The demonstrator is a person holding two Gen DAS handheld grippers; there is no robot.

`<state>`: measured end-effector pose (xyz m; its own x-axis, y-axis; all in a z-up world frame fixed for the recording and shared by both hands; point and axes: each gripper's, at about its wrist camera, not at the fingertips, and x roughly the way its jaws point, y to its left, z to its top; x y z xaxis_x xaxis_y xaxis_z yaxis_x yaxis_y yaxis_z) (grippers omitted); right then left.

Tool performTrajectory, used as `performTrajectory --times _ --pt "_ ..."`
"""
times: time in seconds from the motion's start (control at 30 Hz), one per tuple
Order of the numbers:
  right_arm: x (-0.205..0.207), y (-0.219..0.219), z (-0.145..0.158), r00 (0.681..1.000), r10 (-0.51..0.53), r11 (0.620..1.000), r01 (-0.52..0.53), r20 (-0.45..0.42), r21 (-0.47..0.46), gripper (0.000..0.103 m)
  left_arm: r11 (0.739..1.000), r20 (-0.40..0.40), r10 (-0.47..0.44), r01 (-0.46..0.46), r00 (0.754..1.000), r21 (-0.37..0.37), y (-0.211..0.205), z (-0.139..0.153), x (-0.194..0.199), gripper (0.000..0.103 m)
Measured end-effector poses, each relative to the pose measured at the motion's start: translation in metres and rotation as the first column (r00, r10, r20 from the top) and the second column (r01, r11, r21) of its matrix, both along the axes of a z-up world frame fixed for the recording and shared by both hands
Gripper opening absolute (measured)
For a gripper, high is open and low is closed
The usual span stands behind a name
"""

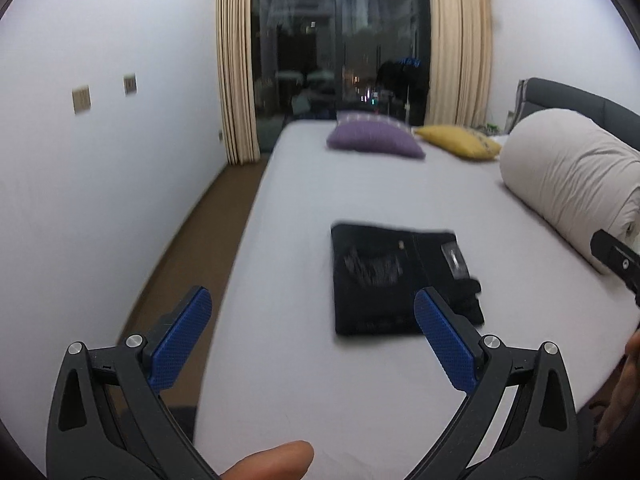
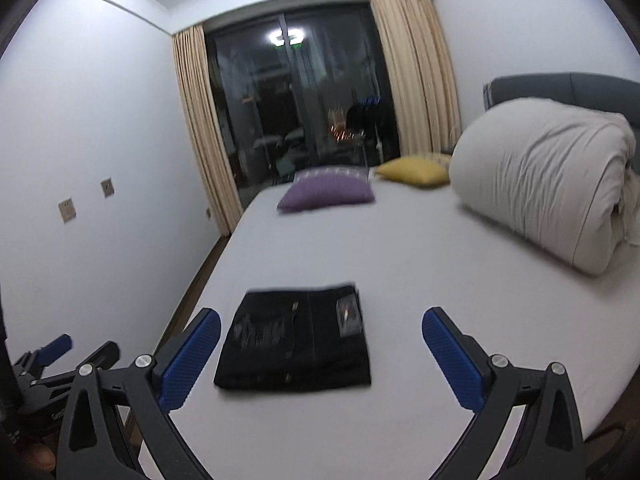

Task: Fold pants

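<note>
Folded pants (image 2: 294, 340) near bed (image 2: 400, 264) edge, open sheet around

My left wrist camera is looking forward and downward between my own blue-padded fingers (image 1: 188, 340), sitting near the foot of the bed (image 1: 320, 184) and facing the dark window (image 1: 340, 40). My right wrist camera is facing the same way from just beside it, likewise raised above the sheet. Both views are sharing the folded black pants (image 2: 296, 344), purple cushion (image 2: 326, 194), yellow cushion (image 2: 414, 170) and rolled duvet (image 2: 544, 176).
</note>
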<state>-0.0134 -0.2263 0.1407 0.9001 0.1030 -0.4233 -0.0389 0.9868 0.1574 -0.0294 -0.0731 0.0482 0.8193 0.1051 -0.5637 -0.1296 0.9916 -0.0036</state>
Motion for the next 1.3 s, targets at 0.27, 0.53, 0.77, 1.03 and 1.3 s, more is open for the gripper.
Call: performTrajectory --times 0.27,0.53,0.77,1.03,1.3 --pt "-0.001 0.019 -0.014 0.998 0.001 0.998 -0.004 -0.057 -0.055 0.103 1.0 -0.054 -0.007 0.006 0.999 -0.02 -0.003 -0.033 0.003 0.103" --pt "0.005 0.029 -0.037 0.991 -0.002 0.998 -0.007 -0.133 -0.064 0.103 0.999 -0.11 0.001 -0.005 0.994 -0.037 0.004 -0.059 0.024 0.103" --pt "0.012 0.033 -0.05 0.984 0.005 0.997 -0.017 -0.176 -0.069 0.103 0.999 -0.138 0.004 -0.01 0.99 -0.043 0.007 -0.072 0.034 0.103" --pt "0.015 0.033 -0.056 0.979 0.004 0.997 -0.019 -0.205 -0.071 0.103 0.999 -0.152 -0.006 -0.001 0.988 -0.044 0.005 -0.08 0.038 0.103" --pt "0.016 0.033 -0.057 0.976 -0.001 0.997 -0.016 -0.218 -0.074 0.103 0.999 -0.158 -0.008 0.001 0.987 -0.045 0.005 -0.084 0.042 0.103"
